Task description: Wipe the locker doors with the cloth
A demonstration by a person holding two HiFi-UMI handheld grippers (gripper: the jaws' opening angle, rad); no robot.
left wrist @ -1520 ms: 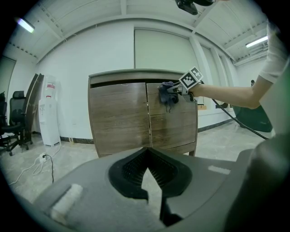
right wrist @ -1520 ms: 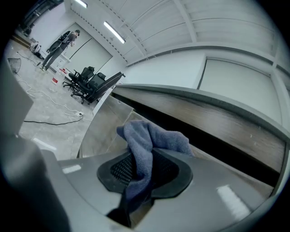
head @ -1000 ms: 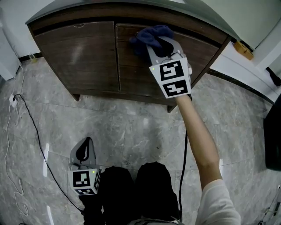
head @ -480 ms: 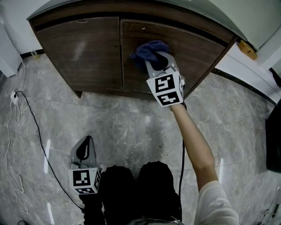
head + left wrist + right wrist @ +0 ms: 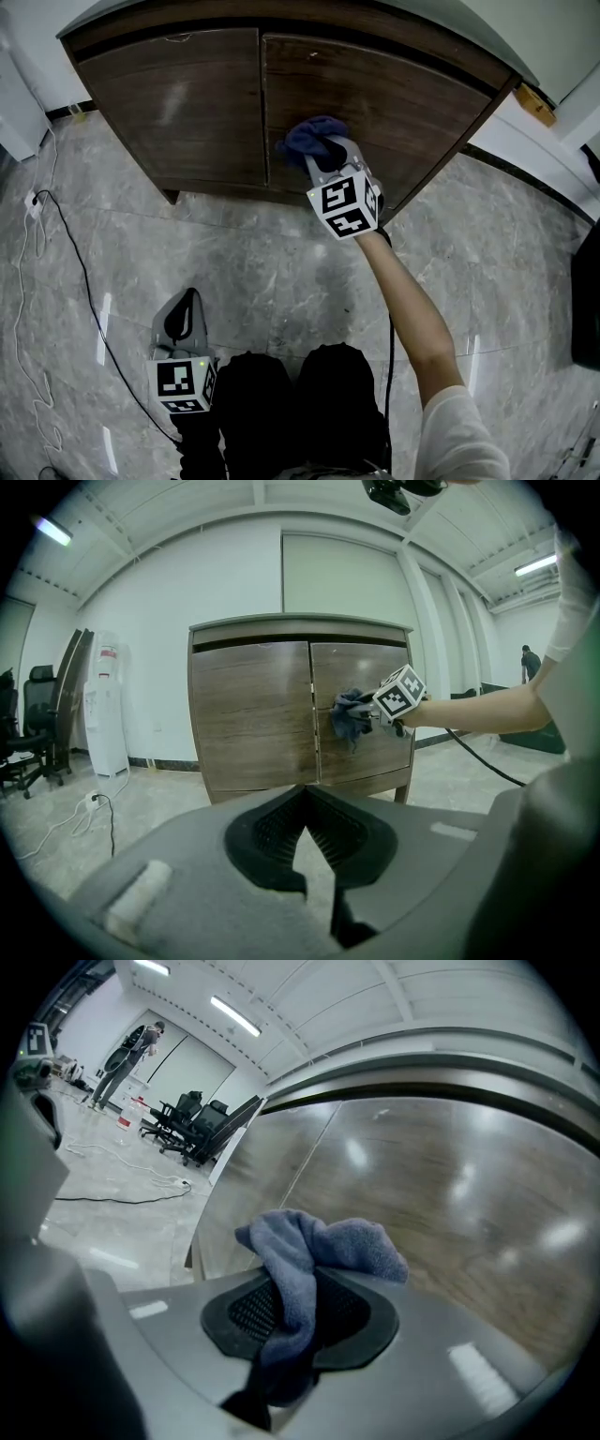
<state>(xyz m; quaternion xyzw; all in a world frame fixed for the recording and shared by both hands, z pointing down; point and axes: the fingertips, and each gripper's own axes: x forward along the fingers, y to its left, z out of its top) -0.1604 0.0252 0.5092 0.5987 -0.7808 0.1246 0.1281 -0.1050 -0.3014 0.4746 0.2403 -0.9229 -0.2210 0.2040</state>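
A dark brown wooden locker with two doors stands ahead; its right door has a blue cloth pressed against it near the middle seam. My right gripper is shut on the blue cloth, which bunches out over the jaws toward the door. My left gripper hangs low over the floor, shut with nothing in it. From the left gripper view the locker, the cloth and the right gripper's marker cube show at a distance.
Grey marble floor lies in front of the locker. A black cable runs over the floor at left. A white water dispenser and office chairs stand left of the locker. My knees show at the bottom.
My right gripper has slid the cloth down the right door, from near its top edge to its lower half. The left gripper has stayed still.
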